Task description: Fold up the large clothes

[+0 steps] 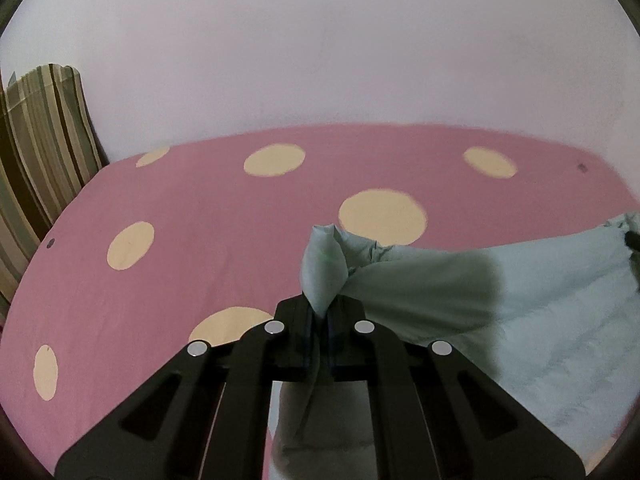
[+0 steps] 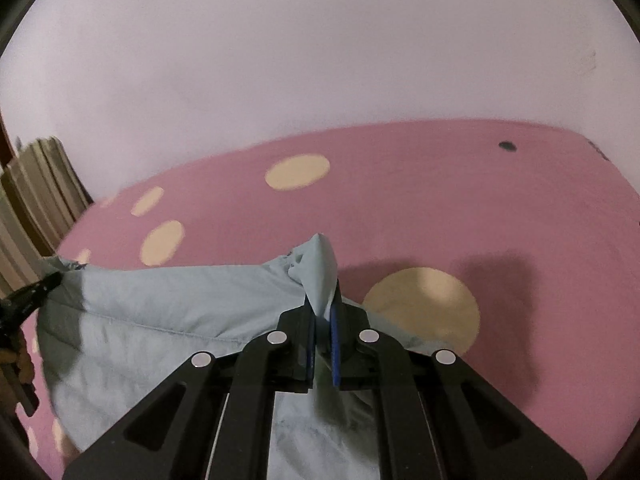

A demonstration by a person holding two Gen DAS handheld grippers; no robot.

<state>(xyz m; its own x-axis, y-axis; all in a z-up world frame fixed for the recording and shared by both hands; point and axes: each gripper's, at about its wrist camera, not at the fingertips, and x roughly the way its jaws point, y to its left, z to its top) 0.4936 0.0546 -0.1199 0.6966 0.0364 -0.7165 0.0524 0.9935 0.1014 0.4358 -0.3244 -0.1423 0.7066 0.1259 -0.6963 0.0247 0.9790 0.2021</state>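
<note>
Fabric fills the narrow gap of the left tool (image 1: 320,316): its two black jaws are clamped on a bunched corner of a pale blue-green garment (image 1: 500,292), and a pointed tuft of the cloth sticks up past the tips. From that pinch the garment's top edge runs off to the right, lifted and pulled fairly taut, while the rest of the cloth hangs down and spreads over the bed below. At the far right edge of the left wrist view a small dark tip meets the cloth's other corner; that is the right tool (image 1: 631,238), barely in view there.

The right tool (image 2: 323,316) is likewise closed on the garment (image 2: 168,320); blue pads show on the inner faces of its jaws, with a peak of cloth standing above them. In the right wrist view the edge stretches left to the left tool (image 2: 54,278), seen small at the frame's edge with part of a hand (image 2: 20,360) behind it. A seam line crosses the hanging cloth below the held edge.

Beneath and beyond lies a pink bedsheet (image 1: 180,200) with large cream dots, the garment's shadow falling across one dot in the right wrist view. A plain pale wall (image 1: 320,48) rises behind the bed, and a striped curtain (image 1: 44,132) hangs at the left.
</note>
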